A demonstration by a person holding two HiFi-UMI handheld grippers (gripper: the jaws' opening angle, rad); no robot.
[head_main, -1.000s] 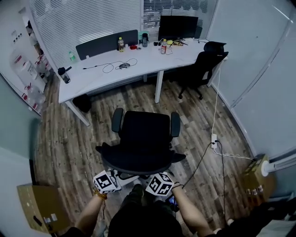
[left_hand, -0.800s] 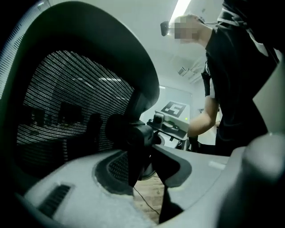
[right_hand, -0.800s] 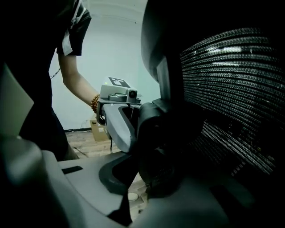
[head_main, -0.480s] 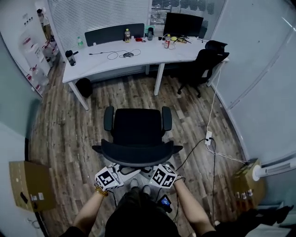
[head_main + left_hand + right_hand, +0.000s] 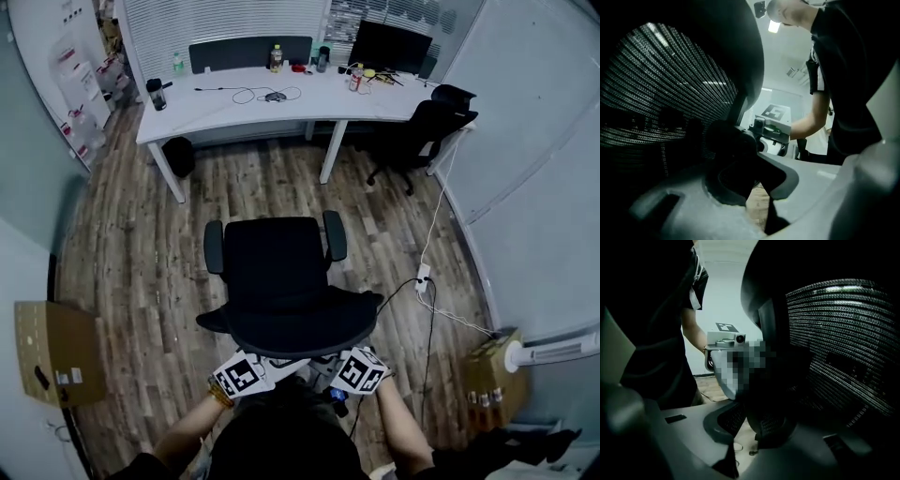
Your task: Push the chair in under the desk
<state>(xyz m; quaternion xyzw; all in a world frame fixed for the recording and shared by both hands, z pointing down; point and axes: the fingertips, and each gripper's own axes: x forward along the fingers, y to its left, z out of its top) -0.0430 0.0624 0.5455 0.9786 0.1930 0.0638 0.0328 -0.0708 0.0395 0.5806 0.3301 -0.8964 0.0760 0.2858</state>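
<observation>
A broad stretch of wood floor [image 5: 253, 187] fills the middle of the frame; the white desk [image 5: 234, 108] runs across the top; the black chair [image 5: 281, 272] stands at the centre, seat toward the desk but well apart from it, so most of the push looks left to do; at lower centre your left gripper [image 5: 246, 370], jaws just closing, clamps the rim of the chair's back; your right gripper [image 5: 356, 367], jaws just easing wider, pinches that rim too.
</observation>
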